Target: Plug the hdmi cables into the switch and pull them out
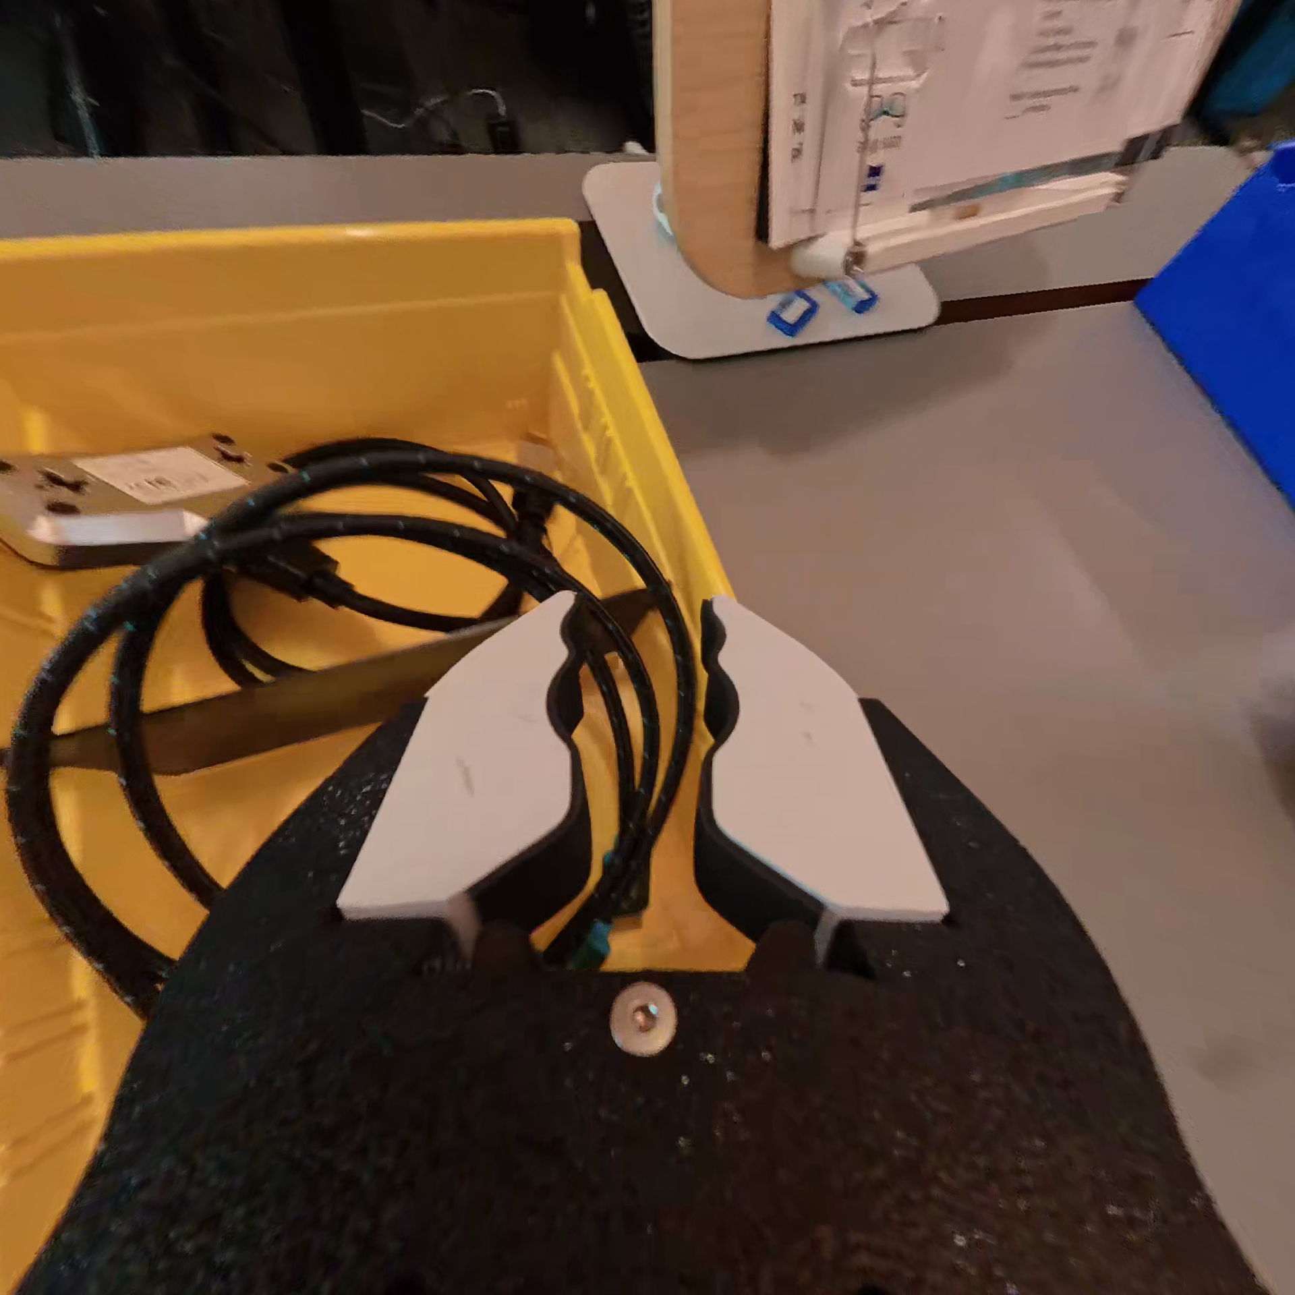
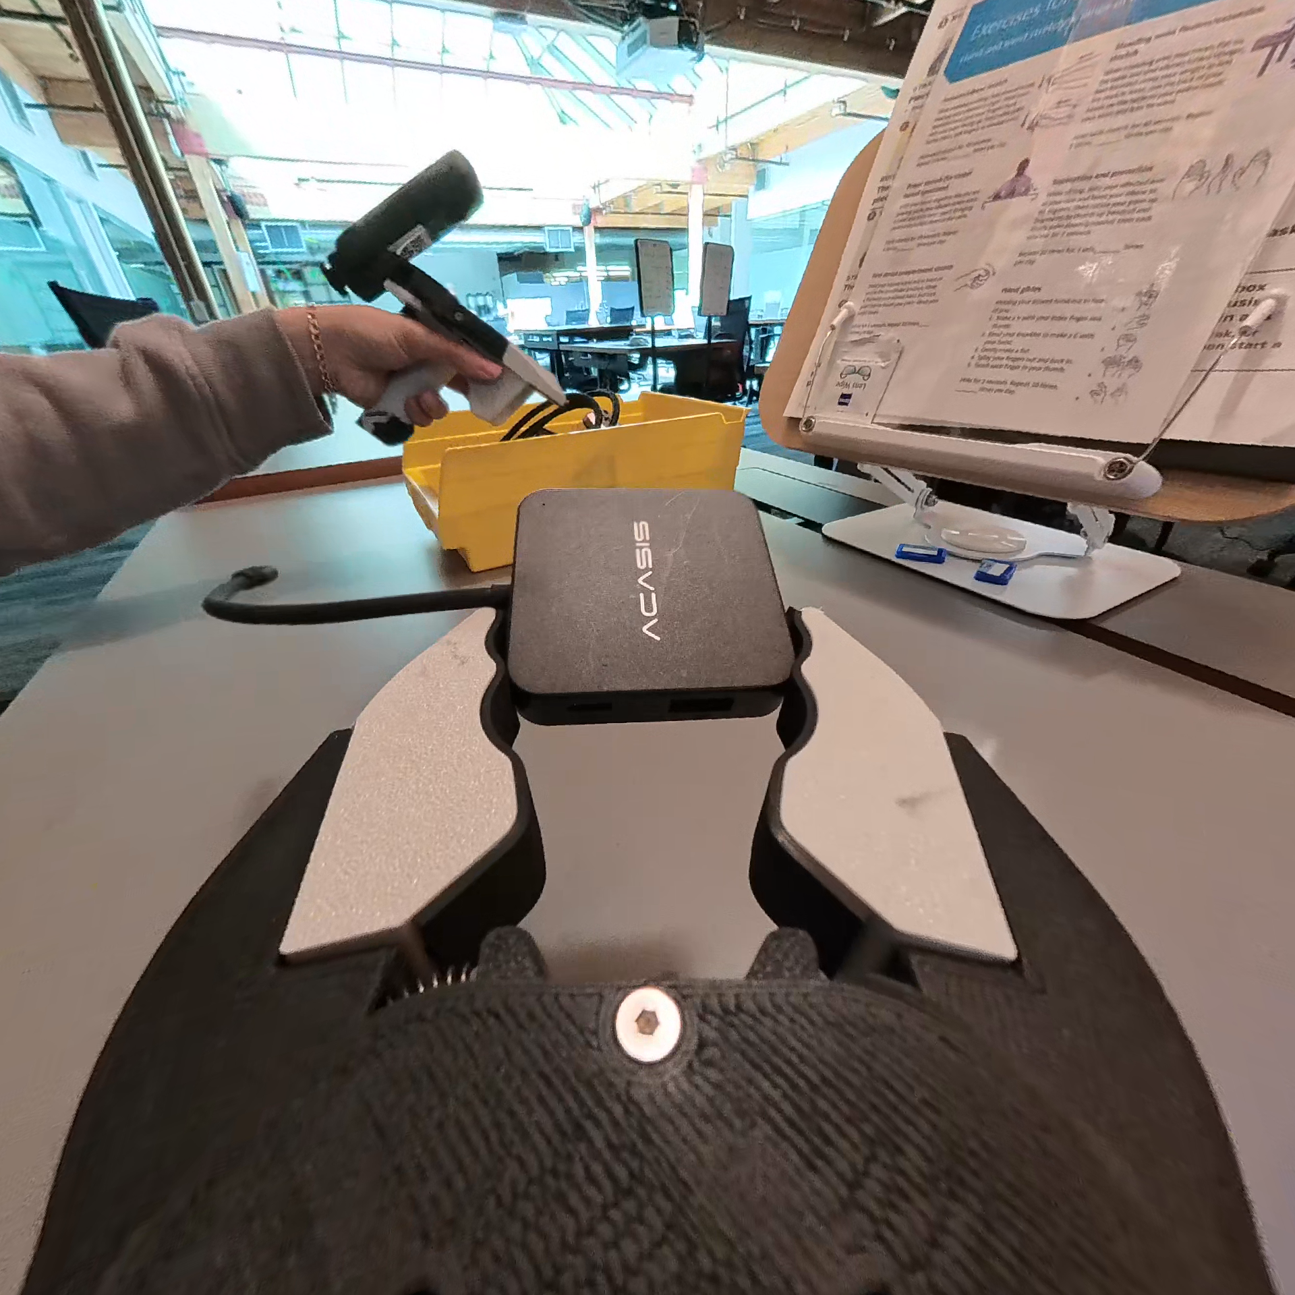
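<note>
My right gripper (image 2: 652,631) is shut on a black square switch (image 2: 645,560) that rests on the grey table (image 2: 175,736). One finger sits on each side of it. Its two ports (image 2: 652,704) face me, and its short black lead (image 2: 336,606) trails left. My left gripper (image 1: 638,610) hangs over a yellow bin (image 1: 350,336), its jaws closed around strands of coiled black HDMI cables (image 1: 392,462). A teal-tipped plug (image 1: 603,932) lies near the palm. In the right wrist view, a hand holds the left gripper (image 2: 539,392) above the yellow bin (image 2: 588,476), with cable loops (image 2: 581,410) standing above its rim.
A grey flat device (image 1: 126,497) lies at the bin's far left. A document stand with papers on a white base (image 1: 757,308) stands behind the bin and shows at the right in the other view (image 2: 1002,567). A blue bin (image 1: 1233,336) is at the right.
</note>
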A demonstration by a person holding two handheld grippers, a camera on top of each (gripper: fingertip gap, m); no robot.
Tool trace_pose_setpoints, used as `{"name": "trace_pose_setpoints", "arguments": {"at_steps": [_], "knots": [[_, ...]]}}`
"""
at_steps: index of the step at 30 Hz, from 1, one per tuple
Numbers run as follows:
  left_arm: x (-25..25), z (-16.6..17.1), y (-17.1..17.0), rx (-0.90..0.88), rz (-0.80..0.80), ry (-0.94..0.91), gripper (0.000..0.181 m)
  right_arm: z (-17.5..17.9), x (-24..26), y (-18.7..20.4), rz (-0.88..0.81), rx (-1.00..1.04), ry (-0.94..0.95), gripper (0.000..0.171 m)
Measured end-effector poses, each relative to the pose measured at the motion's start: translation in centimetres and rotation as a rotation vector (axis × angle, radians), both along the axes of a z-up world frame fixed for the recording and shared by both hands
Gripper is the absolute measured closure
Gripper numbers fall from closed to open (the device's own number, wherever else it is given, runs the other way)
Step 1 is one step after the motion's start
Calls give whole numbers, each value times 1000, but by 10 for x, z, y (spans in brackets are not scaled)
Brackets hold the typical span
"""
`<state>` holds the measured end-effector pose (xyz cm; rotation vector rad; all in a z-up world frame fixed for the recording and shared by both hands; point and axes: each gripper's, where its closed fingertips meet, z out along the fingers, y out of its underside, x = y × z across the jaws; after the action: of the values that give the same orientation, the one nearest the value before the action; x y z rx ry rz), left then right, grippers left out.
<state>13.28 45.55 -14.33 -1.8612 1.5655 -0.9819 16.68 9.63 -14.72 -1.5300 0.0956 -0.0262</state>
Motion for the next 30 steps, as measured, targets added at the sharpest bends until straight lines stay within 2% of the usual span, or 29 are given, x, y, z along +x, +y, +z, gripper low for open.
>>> {"name": "trace_pose_setpoints", "arguments": {"at_steps": [2,6,13,15,17,22,27,30], "knots": [[13,0,8,-20,41,33,152,0,1,0,-3,2,3,97],[32,-6,16,-182,99,86,152,0,0,0,-6,-1,-6,97],[44,-16,13,-215,112,111,155,-1,-2,1,9,-14,-13,97],[44,-20,18,-172,126,129,165,-2,-3,2,13,-16,-16,97],[43,-21,19,-131,125,150,165,-1,-4,2,15,-15,-18,97],[42,-21,26,20,170,236,155,-2,-5,2,21,-23,-24,97],[42,-30,27,218,159,401,148,-3,-7,4,28,-34,-34,97],[45,-28,26,268,147,427,152,-4,-7,4,28,-35,-36,97]]}}
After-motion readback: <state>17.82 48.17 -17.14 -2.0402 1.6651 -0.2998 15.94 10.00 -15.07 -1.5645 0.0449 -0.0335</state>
